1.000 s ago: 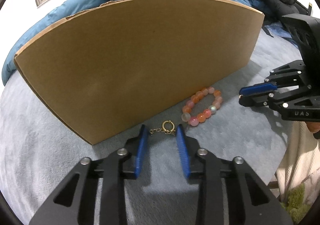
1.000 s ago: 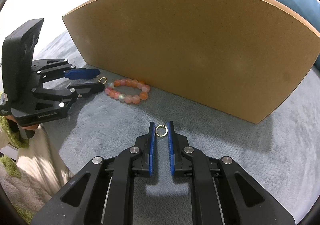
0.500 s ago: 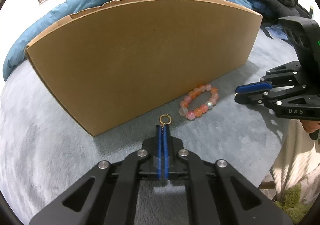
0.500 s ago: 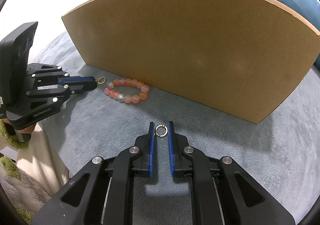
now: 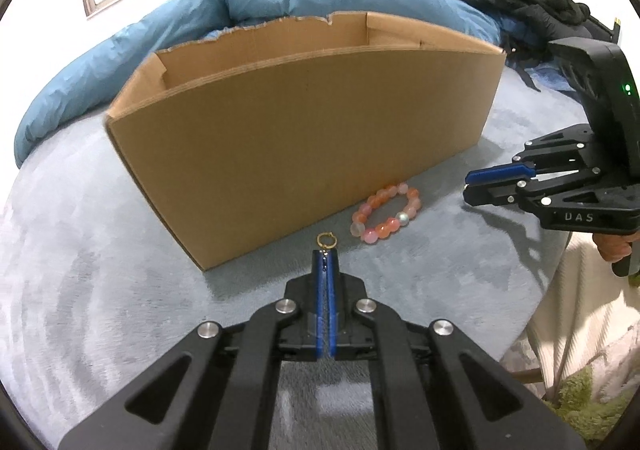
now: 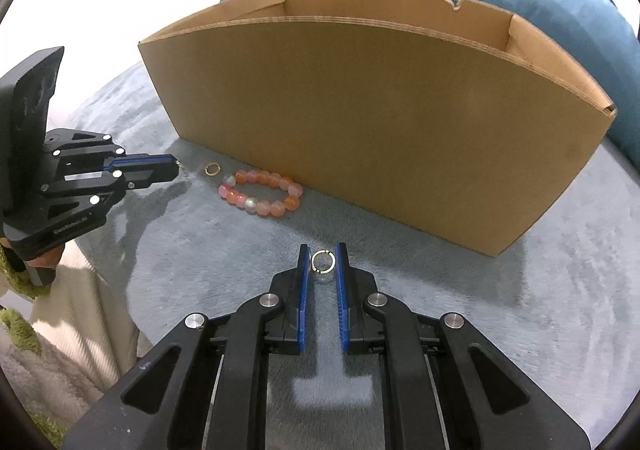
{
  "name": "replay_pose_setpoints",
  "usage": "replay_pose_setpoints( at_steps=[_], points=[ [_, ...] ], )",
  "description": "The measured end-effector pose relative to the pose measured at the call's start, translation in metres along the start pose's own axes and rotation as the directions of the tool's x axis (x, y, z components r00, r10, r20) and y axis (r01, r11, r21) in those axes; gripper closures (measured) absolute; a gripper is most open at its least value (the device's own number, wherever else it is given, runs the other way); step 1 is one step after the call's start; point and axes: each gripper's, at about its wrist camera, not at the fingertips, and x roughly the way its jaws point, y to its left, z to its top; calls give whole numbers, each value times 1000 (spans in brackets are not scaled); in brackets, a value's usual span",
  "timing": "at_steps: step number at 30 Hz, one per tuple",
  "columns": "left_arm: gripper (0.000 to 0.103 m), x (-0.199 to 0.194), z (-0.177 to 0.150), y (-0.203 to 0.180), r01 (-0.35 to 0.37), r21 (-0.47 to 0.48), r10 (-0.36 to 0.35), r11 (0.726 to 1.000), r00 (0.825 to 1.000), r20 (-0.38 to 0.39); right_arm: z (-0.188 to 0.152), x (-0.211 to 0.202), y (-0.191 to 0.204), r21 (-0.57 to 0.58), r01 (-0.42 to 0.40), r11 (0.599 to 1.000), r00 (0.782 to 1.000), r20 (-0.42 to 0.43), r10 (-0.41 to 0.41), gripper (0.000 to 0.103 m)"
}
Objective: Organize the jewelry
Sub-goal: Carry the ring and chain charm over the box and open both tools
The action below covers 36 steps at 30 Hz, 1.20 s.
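Thin gold chain w/ small gold ring at its end [image 5: 326,240]: pinched betw. blue pads, ring sticking out past the tips, chain visible in the slit betw. pads. In right wrist view the ring [image 6: 212,169] hangs just off the tips, near the beads.

Bracelet of round orange, pink & frosted-white beads [image 5: 386,213]: closed loop, flat on grey-blue fleece cover, just in front of tall brown cardboard box [image 5: 304,137], open top.

Second small gold hoop ring [image 6: 323,261]: upright betw. 2 blue pads, gap narrow; contact not clear.
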Motion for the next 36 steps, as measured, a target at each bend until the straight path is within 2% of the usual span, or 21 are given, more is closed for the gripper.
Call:
replay_pose_setpoints(
  at_steps=[10, 14, 17, 22, 25, 29, 36],
  points=[
    [102, -58, 23, -4, -23, 11, 21, 1000, 990, 136, 14, -45, 8, -5, 15, 1000, 995, 99, -14, 93],
    [102, -89, 46, -7, -26, 41, 16, 999, 974, 226, 28, -70, 10, -17, 10, 1000, 988, 157, -7, 93],
    [102, -103, 68, -5, -23, 57, 6, 998, 959, 283, 46, -93, 11, -33, 4, 999, 974, 226, 3, 93],
    [102, -104, 99, -3, -12, 67, -11, 998, 942, 336, 76, -113, 8, -62, 9, 998, 952, 307, 11, 93],
    [102, -85, 113, -5, -12, 84, -16, 996, 945, 328, 90, -105, 3, -74, 28, 997, 949, 314, -3, 93],
    [102, -55, 122, -8, 6, 84, -30, 996, 957, 287, 98, -81, -7, -67, 41, 997, 961, 275, -21, 93],
    [102, 8, 129, -5, 50, 75, -61, 996, 986, 156, 109, -37, -23, -55, 20, 998, 981, 192, -9, 93]
  ],
)
